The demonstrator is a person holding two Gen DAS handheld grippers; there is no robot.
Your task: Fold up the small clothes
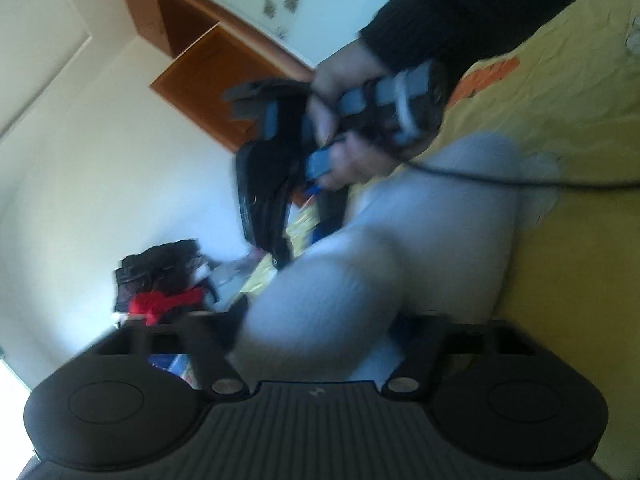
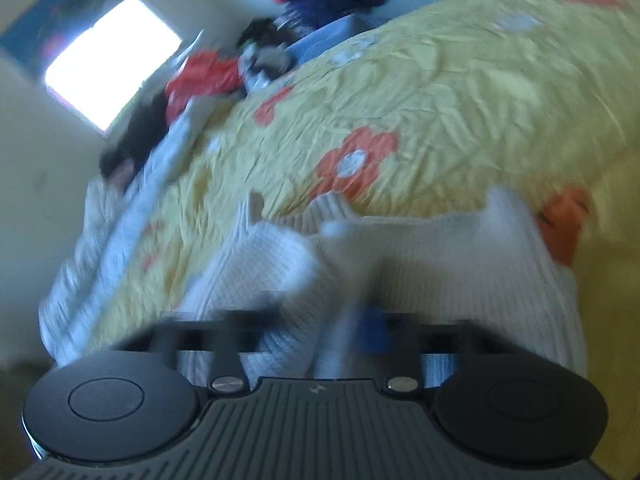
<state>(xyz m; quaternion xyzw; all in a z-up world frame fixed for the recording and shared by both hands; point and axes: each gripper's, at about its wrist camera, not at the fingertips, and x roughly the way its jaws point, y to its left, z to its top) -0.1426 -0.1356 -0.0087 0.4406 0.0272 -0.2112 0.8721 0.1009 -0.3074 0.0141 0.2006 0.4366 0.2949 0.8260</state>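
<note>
A small white knit garment lies on a yellow bedspread with orange flowers. In the left wrist view it shows as a blurred pale cloth bunched right in front of my left gripper, whose fingers are hidden behind it. The right gripper shows in the left wrist view, held by a hand in a black sleeve above the cloth. In its own view the right gripper is over the garment, blurred by motion, with cloth between its fingers.
A pile of red, black and blue clothes lies at the far edge of the bed. A wooden wardrobe stands by the wall. A bright window is behind the bed. A black cable trails from the right gripper.
</note>
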